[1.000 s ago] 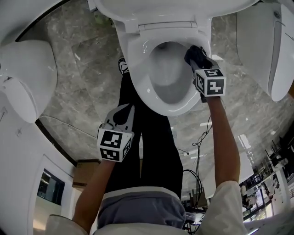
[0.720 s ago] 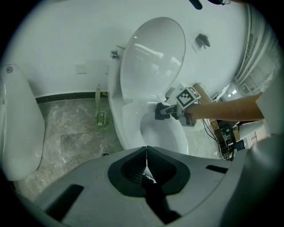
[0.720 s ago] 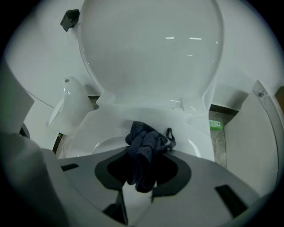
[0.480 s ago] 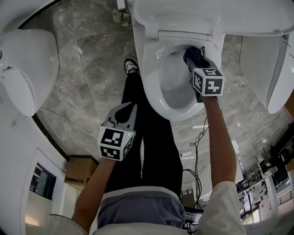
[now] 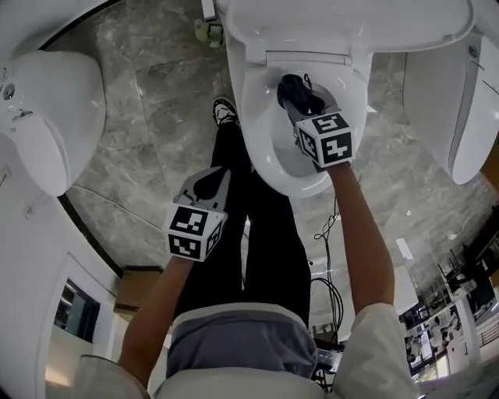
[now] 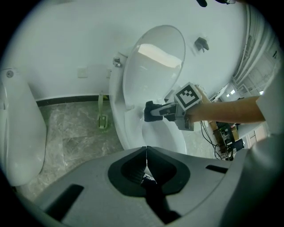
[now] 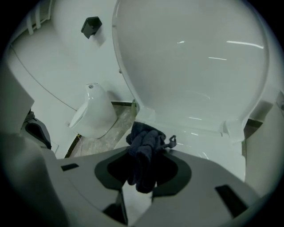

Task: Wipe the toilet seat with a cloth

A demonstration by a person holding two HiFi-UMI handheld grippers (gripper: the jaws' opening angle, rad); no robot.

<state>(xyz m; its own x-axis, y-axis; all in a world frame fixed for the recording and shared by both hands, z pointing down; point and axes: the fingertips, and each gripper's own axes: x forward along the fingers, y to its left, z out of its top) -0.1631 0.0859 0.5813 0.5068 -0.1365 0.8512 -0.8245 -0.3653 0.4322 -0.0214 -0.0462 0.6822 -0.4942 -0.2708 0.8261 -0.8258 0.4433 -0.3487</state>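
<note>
- Right gripper (image 5: 300, 103): its jaws are clamped on a dark blue crumpled cloth (image 5: 291, 87), which bunches out past the jaw tips.
- The cloth sits at the far end of the white oval toilet seat (image 5: 256, 136), just below the hinge of the raised white lid (image 5: 351, 23). We cannot confirm that it touches the seat.
- Left gripper (image 5: 204, 187): its jaws are together with nothing between them. It hangs over the person's dark trouser leg (image 5: 234, 234), near and left of the bowl and well apart from it.
- Both grippers tilt steeply downward.
- A second white ceramic fixture (image 5: 47, 125) stands at far left on the grey marbled floor (image 5: 148, 101).
- Black cables (image 5: 331, 234) trail on the floor to the right, near the bowl.
</note>
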